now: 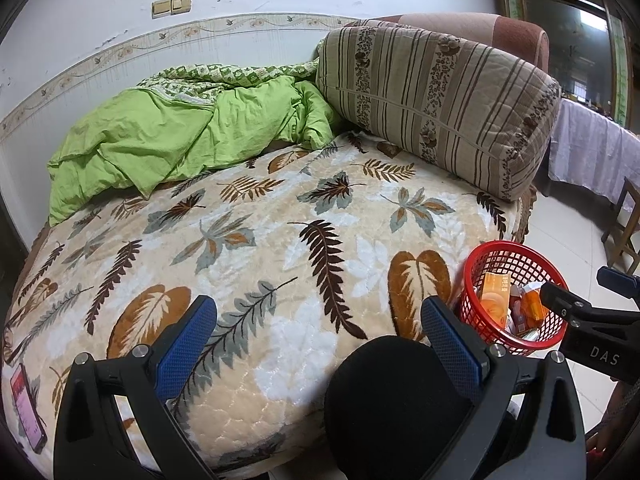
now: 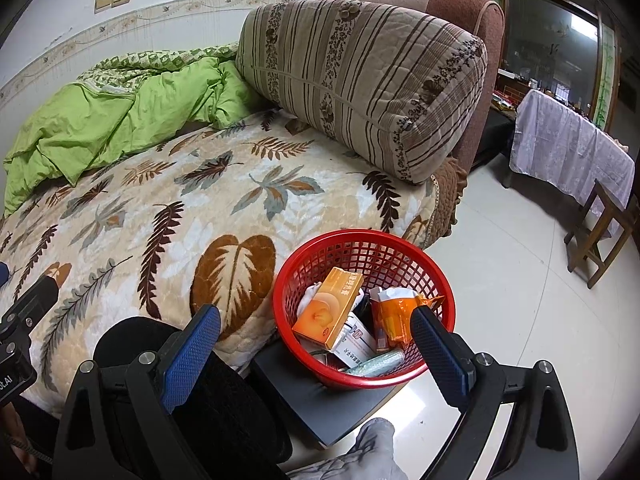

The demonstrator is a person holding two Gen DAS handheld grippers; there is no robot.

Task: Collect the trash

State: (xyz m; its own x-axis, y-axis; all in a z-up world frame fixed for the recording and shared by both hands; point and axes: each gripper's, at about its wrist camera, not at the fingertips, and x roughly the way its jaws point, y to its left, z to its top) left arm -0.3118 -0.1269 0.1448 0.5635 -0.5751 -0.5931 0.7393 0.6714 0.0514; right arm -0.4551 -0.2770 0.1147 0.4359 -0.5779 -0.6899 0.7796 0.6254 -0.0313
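Observation:
A red mesh basket (image 2: 400, 252) stands on a dark stool (image 2: 304, 396) beside the bed, also visible at the right of the left wrist view as the basket (image 1: 500, 254). Inside lie an orange box (image 2: 330, 306), an orange wrapper (image 2: 394, 314), a white box (image 2: 354, 340) and a pale green tube (image 2: 376, 364). My right gripper (image 2: 318, 350) hangs open just in front of the basket, its right finger over the rim. My left gripper (image 1: 320, 338) is open above the leaf-patterned blanket (image 1: 280, 240), with nothing between its fingers.
A green quilt (image 1: 180, 132) is bunched at the wall and a striped cushion (image 1: 440, 100) leans on the headboard. A phone (image 1: 26, 408) lies at the blanket's left edge. A black knee (image 1: 384, 400) sits below. A covered table (image 2: 568, 148) and wooden stool (image 2: 600, 232) stand on the tiled floor.

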